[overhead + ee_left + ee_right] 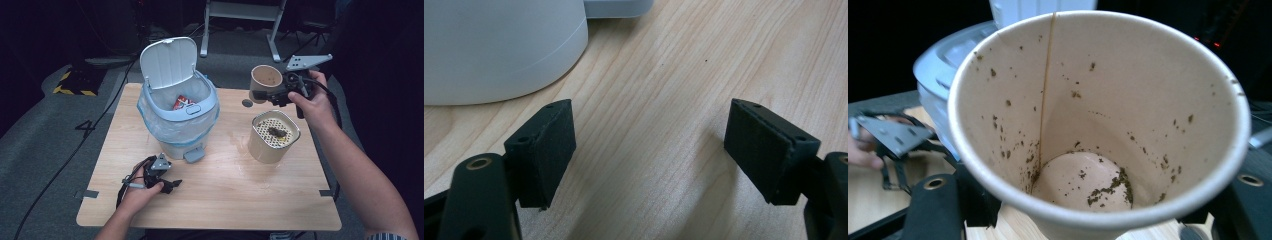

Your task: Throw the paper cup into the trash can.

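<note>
Tea dregs (276,132) sit strained in the strainer tin (260,147); right gripper (274,94) clamps the near-empty paper cup (265,80), not yet binned in the pedal bin (176,131), while left gripper (169,184) rests open.

The table (215,195) has a light wood top with a visible grain, and it looks square with rounded corners. It stands on a grey floor (45,150) that looks like carpet. The room around it is dark, and the light falls mostly on the table. On the floor at the left there is a strip of yellow and black tape (75,85), and a black cable (65,165) runs across the floor near the table's left edge. Behind the table stands a pale metal frame (245,25) with two legs on the floor.
</note>
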The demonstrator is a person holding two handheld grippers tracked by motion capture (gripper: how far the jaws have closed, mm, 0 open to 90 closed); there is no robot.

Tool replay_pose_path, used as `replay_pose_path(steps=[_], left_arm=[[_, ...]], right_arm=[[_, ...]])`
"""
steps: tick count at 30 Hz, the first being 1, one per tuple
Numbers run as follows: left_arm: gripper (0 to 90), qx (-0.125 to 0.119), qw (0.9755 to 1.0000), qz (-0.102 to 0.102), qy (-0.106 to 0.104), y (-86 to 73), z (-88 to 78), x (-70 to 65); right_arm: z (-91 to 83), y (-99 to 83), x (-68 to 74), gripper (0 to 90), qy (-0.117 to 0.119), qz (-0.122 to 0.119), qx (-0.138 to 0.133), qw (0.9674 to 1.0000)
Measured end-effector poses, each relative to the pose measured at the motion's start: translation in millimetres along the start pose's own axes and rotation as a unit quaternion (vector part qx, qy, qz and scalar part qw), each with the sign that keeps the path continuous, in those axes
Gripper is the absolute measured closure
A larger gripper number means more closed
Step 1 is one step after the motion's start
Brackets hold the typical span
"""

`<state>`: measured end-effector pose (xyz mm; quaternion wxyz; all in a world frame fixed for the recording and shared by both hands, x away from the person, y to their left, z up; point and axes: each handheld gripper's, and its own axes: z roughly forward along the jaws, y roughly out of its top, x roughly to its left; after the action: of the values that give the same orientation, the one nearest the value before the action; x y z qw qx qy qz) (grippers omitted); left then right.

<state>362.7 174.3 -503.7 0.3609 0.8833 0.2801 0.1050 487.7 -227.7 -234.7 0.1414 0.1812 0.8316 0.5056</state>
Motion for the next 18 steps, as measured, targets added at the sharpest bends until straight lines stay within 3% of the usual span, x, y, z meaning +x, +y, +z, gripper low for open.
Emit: replay_pose_path(steps=[6,18], left_arm=[[21.0,0.0,1.0,0.0,0.0,0.0,0.0,0.0],[21.0,0.0,1.0,0.0,0.0,0.0,0.1,-0.1]], right_arm=[[26.5,23.8,8.0,30.3,0.028,-0.002,-0.003,0.9996],[72.7,54.9,18.5,30.1,0.052,-0.004,-0.011,0.9986]])
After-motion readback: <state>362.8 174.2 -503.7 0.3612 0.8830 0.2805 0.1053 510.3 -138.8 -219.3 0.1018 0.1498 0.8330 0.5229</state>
